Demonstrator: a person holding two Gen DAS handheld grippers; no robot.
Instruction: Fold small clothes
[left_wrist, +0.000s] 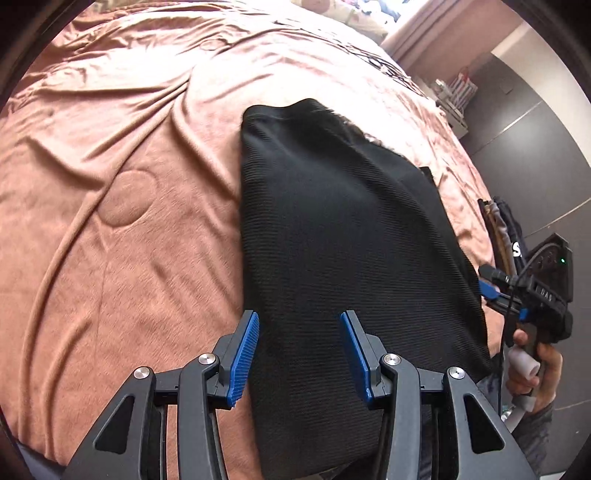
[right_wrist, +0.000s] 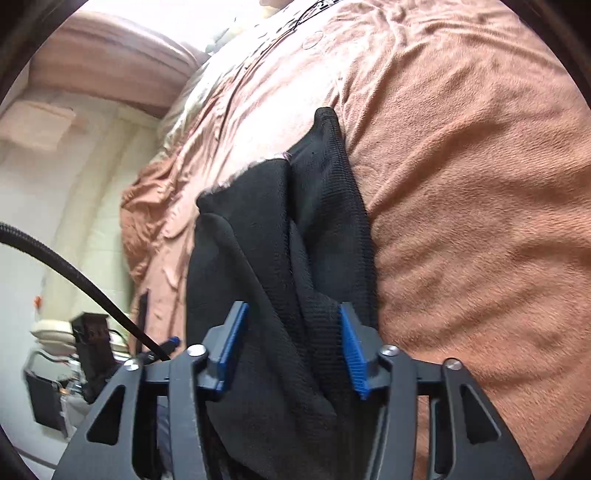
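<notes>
The black ribbed garment (left_wrist: 332, 229) looked soft, light and limp, likely to sag and slide unless pinched at a hem or corner through both layers. It lay on the pink bedspread (left_wrist: 110, 166), running forward from between the left gripper (left_wrist: 299, 354) fingers, which stood apart with the cloth beneath them. The right gripper (right_wrist: 291, 347) also stood spread, bunched folds rising between its pads (right_wrist: 352, 354); whether they touched the fabric was hard to tell. Its far edge looked fuzzy.
</notes>
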